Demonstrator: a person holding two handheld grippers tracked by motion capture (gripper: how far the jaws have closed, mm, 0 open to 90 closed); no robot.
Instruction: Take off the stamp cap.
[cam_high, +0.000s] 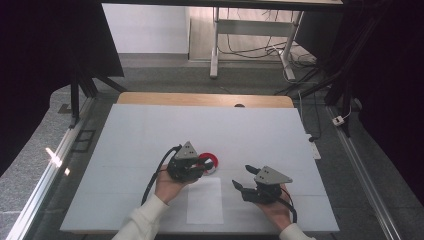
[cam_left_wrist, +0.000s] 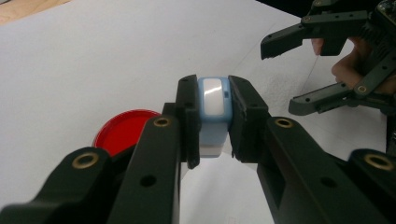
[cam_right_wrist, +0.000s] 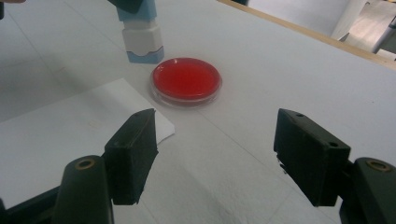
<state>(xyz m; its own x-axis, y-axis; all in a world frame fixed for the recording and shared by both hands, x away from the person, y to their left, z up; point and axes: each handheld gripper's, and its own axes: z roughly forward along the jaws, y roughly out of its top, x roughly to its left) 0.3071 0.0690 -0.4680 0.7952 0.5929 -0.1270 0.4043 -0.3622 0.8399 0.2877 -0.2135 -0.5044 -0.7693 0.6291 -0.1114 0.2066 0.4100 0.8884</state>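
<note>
My left claw (cam_left_wrist: 214, 122) squeezes a small blue and white plastic stamp (cam_left_wrist: 213, 112), held just above the round red ink dish (cam_right_wrist: 186, 80). My right claw (cam_right_wrist: 215, 156) is open, empty. I should probably press straight down, gently.

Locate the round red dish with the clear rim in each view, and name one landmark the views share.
High view: the round red dish with the clear rim lies mid-table, just right of the left gripper, partly hidden by it.
Left gripper view: lower left, behind that gripper's left jaw.
Right gripper view: upper centre, beyond the open right gripper, at.
Shared landmark: the white sheet of paper beside the dish.
</note>
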